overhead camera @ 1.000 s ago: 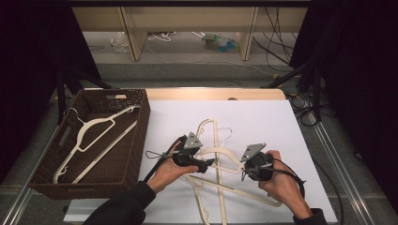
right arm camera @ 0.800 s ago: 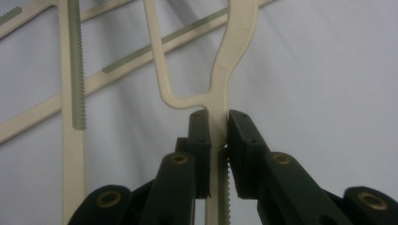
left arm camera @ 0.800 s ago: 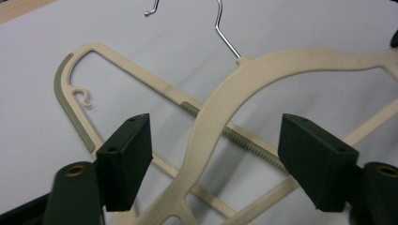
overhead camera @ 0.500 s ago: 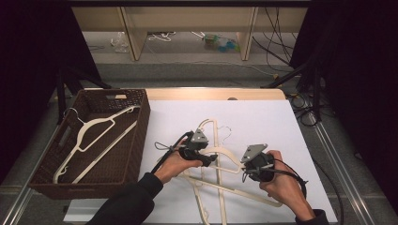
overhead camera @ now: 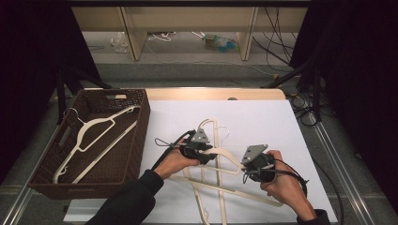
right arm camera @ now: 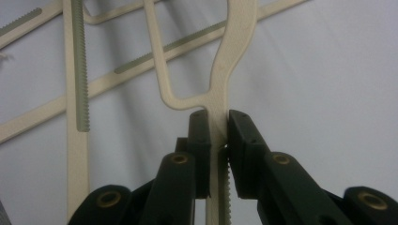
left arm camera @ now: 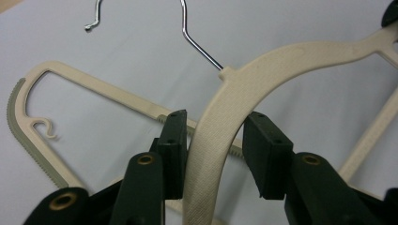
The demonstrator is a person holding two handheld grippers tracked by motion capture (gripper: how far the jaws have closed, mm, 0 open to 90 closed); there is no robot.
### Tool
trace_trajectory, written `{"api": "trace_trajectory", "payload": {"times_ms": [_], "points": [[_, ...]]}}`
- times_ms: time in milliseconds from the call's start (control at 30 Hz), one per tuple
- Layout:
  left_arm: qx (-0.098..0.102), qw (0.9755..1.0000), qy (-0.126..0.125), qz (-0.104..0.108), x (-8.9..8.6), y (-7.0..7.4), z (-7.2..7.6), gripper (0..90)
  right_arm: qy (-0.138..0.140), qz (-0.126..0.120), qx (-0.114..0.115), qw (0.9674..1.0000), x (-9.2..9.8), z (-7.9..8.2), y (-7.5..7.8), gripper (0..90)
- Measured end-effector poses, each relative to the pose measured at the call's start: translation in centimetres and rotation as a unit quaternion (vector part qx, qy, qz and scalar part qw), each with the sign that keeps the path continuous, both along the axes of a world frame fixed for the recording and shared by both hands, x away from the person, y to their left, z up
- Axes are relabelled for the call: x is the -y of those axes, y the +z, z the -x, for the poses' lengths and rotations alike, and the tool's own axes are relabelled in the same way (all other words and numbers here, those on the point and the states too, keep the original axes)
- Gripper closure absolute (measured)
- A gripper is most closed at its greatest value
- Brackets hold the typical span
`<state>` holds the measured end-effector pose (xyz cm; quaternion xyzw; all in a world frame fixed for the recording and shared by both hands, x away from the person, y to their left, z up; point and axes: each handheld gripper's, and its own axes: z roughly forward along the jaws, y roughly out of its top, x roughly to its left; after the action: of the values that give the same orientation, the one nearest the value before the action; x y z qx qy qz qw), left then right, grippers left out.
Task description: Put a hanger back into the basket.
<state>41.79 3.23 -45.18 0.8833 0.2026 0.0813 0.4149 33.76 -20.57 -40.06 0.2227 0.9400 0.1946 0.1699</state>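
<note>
Item: cream plastic hanger (overhead camera: 224,157) with a wire hook, lying on the white table cover (overhead camera: 263,117) atop two others crossed beneath it.

Right gripper (right arm camera: 217,125) — jaws closed on the thin end of the hanger's arm, pads pressing both sides in the right gripper view. The high view places it at the hanger's right end.

Left gripper (left arm camera: 217,140) — jaws astride the broad curved shoulder near the hook, one pad touching, the other with a gap showing; not yet clamped. Its hand sits just left of the pile centre.

Brown basket (overhead camera: 117,140) — at the table's left edge, one hanger (overhead camera: 96,136) already inside.

Risks, as judged:
- The left jaws bracket a wide, curved, textured section; closing off-centre could let it twist or slip out.
- The lower hangers (overhead camera: 206,187) cross under the held one, and their toothed strips and small hooks could snag — lifting may drag a second hanger along.
- The right grip sits on a narrow tip; a pull from one end alone could lever it free.
</note>
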Motion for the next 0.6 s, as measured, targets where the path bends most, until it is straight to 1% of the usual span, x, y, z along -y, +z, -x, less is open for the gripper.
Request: {"api": "trace_trajectory", "payload": {"times_ms": [33, 100, 133, 167, 300, 333, 367, 400, 433, 500, 533, 567, 600], "points": [[-0.003, 1.0, -0.001, 0.009, -0.1, 0.1, 0.1, 63.4, 0.003, -0.004, 0.001, 1.0, 0.0, 0.0, 0.1, 80.4], [-0.007, 0.9998, -0.009, 0.015, -0.4, 0.3, 0.3, 64.7, 0.013, -0.002, 0.001, 0.9999, 0.1, 0.2, 0.2, 80.4], [-0.005, 0.9997, -0.018, 0.013, -0.5, 0.5, 0.4, 65.7, 0.017, -0.003, 0.003, 0.9999, 0.1, 0.2, 0.3, 80.5], [-0.008, 0.9996, -0.021, 0.015, -0.7, 0.6, 0.6, 66.7, 0.021, -0.004, 0.001, 0.9998, 0.2, 0.3, 0.4, 80.4], [-0.006, 0.9991, -0.038, 0.015, -1.2, 1.3, 1.2, 69.4, 0.037, -0.007, -0.004, 0.9993, 0.6, 0.4, 0.6, 80.2], [-0.008, 0.999, -0.041, 0.017, -1.3, 1.4, 1.4, 69.8, 0.037, -0.014, 0.0, 0.9992, 0.7, 0.4, 0.6, 80.1], [-0.007, 0.9987, -0.046, 0.018, -1.4, 1.6, 1.6, 70.3, 0.041, -0.016, -0.002, 0.999, 0.7, 0.4, 0.7, 80.1], [-0.01, 0.9986, -0.048, 0.023, -1.5, 1.8, 1.8, 70.9, 0.042, -0.017, -0.008, 0.9989, 0.8, 0.5, 0.8, 79.9], [-0.015, 0.9981, -0.053, 0.026, -1.7, 2.0, 2.1, 71.5, 0.042, -0.017, -0.006, 0.999, 0.9, 0.6, 0.9, 79.6], [-0.024, 0.9973, -0.06, 0.034, -2.0, 2.4, 2.8, 73.1, 0.045, -0.019, -0.01, 0.9988, 1.0, 0.8, 1.0, 79.1], [-0.027, 0.9969, -0.065, 0.035, -2.2, 2.6, 3.0, 73.9, 0.045, -0.019, -0.011, 0.9988, 1.0, 0.9, 1.1, 78.8], [-0.031, 0.9962, -0.072, 0.037, -2.3, 2.7, 3.5, 74.7, 0.044, -0.021, -0.017, 0.9987, 1.1, 1.0, 1.0, 78.4], [-0.032, 0.9959, -0.075, 0.038, -2.4, 2.8, 3.7, 75.8, 0.046, -0.023, -0.015, 0.9986, 1.2, 1.0, 0.9, 78.1]]}}
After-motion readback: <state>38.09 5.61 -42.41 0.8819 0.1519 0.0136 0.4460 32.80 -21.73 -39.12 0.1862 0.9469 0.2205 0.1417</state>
